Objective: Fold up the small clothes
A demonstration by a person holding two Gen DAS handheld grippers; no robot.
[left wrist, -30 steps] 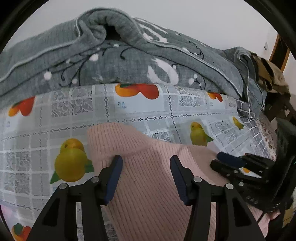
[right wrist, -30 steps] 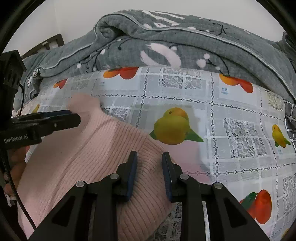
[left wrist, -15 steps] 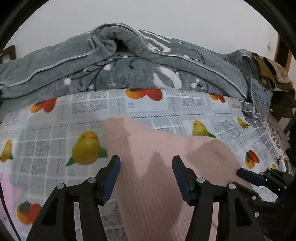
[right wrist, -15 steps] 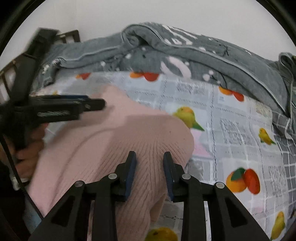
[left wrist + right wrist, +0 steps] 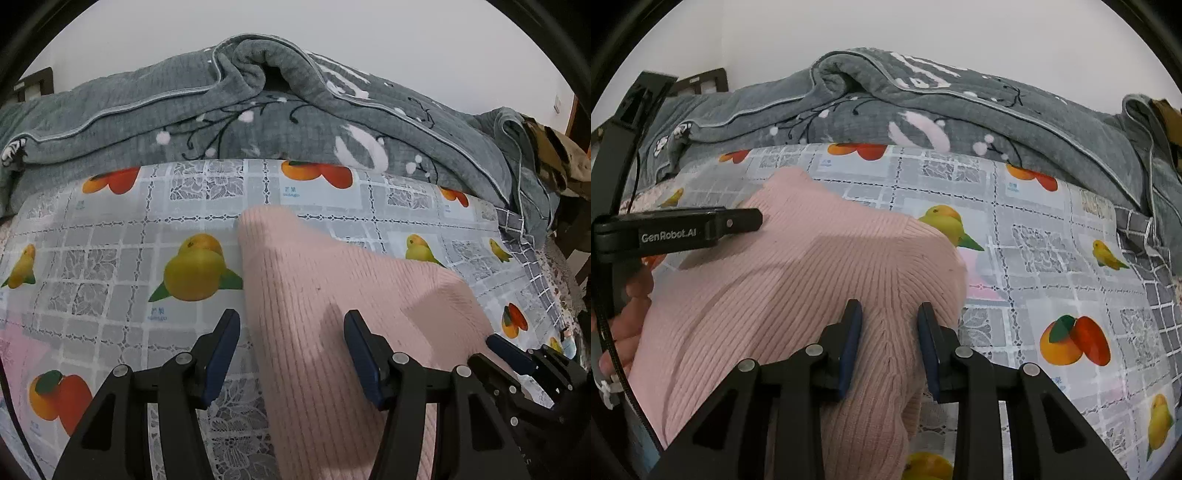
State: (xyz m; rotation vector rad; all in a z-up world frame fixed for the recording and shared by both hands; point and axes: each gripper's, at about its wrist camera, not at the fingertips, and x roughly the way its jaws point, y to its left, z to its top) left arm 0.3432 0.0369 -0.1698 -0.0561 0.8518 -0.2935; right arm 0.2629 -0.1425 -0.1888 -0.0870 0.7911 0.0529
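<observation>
Right wrist view: right gripper (image 5: 889, 345) pinches pink knit garment (image 5: 798, 280), likely lifting its fold; left gripper (image 5: 291, 356) fingers spread, straddling the garment's edge.

The left claw (image 5: 291, 354) hovers low with its jaws spread wide over the near part of a pink ribbed knit (image 5: 332, 314). The knit lies on a fruit-print cloth (image 5: 110, 266), one corner pointing toward a rumpled grey quilt (image 5: 258, 122) behind. At the lower right, the right claw (image 5: 509, 354) reaches in at the knit's edge; its jaws are unclear here.
</observation>
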